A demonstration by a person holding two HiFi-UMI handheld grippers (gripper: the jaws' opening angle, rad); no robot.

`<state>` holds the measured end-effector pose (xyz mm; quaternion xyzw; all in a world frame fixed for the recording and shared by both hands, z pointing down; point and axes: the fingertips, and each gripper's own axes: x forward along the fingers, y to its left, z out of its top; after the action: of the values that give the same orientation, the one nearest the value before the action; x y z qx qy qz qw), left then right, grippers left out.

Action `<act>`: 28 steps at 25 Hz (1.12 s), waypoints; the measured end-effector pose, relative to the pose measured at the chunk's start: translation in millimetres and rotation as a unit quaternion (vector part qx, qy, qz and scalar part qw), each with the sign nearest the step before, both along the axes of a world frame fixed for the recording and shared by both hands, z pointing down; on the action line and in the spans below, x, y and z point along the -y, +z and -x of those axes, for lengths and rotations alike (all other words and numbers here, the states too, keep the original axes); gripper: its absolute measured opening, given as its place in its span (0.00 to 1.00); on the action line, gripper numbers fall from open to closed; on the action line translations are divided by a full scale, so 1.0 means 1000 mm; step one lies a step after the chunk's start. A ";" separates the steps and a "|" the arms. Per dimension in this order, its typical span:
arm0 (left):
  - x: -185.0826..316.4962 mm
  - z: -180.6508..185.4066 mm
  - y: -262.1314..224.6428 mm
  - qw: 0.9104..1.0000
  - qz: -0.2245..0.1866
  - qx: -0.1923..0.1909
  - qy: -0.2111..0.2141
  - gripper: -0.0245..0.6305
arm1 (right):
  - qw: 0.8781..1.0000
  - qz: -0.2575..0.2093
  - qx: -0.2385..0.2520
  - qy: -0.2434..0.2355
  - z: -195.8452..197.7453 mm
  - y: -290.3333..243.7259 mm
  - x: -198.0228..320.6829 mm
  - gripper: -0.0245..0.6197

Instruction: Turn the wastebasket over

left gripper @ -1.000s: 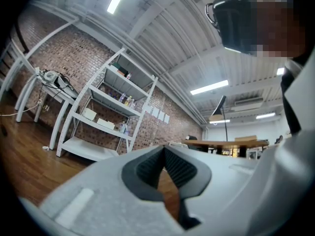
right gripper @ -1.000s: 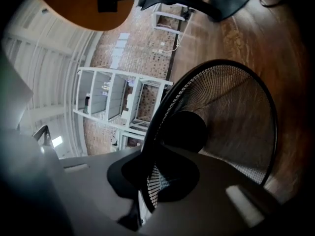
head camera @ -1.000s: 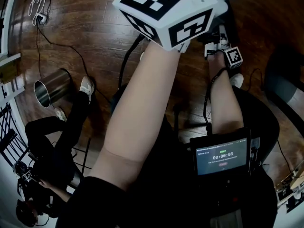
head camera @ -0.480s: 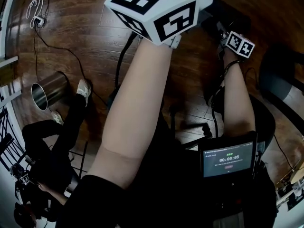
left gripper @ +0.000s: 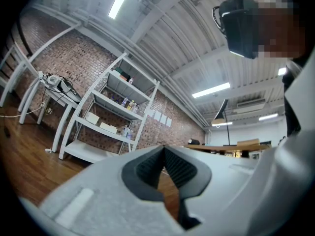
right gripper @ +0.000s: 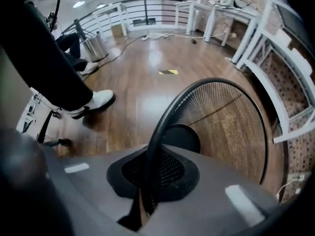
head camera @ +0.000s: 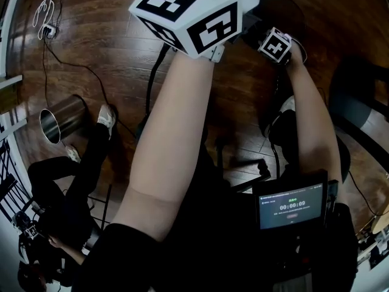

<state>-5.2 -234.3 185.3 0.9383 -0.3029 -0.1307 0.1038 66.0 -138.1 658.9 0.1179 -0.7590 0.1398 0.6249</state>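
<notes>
The wastebasket (right gripper: 224,127) is black wire mesh with a thick black rim (right gripper: 160,124); I look into it down to its dark base. In the head view it is the dark round shape (head camera: 285,5) at the top, beyond my right gripper's marker cube. My right gripper (right gripper: 146,181) points steeply down, its pads pressed on the rim; the jaws are opening slightly with the rim still between them. My left gripper (left gripper: 164,151) is raised nearly level toward the room, shut, with nothing in it. Its cube (head camera: 188,8) fills the top of the head view.
A shiny metal bin (head camera: 59,117) stands on the wooden floor at the left, beside a person in black (head camera: 67,187). Cables (head camera: 79,62) run across the floor. A black chair (head camera: 358,102) is at the right. White table frames (right gripper: 275,68) and shelving (left gripper: 113,112) line the walls.
My right gripper has moved up and to the left in the head view, onto the wastebasket, and its marker cube has rolled over. The left gripper has hardly moved.
</notes>
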 end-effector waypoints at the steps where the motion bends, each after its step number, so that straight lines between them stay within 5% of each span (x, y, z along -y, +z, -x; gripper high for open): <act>1: 0.000 0.000 0.000 1.000 0.001 0.000 0.000 0.04 | 1.000 0.001 -0.010 -0.021 0.005 0.004 -0.006 0.06; 11: 0.000 -0.002 0.000 1.000 -0.003 0.003 0.004 0.04 | 0.998 -0.041 0.000 -0.037 0.018 0.004 -0.003 0.09; 15: 0.002 0.002 0.011 1.000 0.000 0.018 0.002 0.04 | 0.997 -0.052 0.011 -0.054 0.025 -0.005 -0.003 0.25; 20: -0.001 0.003 0.000 0.999 -0.001 0.035 -0.009 0.04 | 0.993 -0.043 0.110 0.012 0.019 -0.072 -0.003 0.29; 23: -0.005 0.000 0.001 0.999 0.002 0.049 -0.002 0.04 | 0.959 -0.079 0.253 0.095 0.025 -0.151 0.023 0.26; 28: -0.027 -0.024 0.020 0.998 0.012 0.066 0.019 0.04 | 0.852 -0.180 0.450 0.199 0.009 -0.307 0.049 0.09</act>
<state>18.9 -206.8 205.2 0.9491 -0.2929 -0.0631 0.0970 56.8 -187.1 351.8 0.3012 -0.9294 0.1596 0.1415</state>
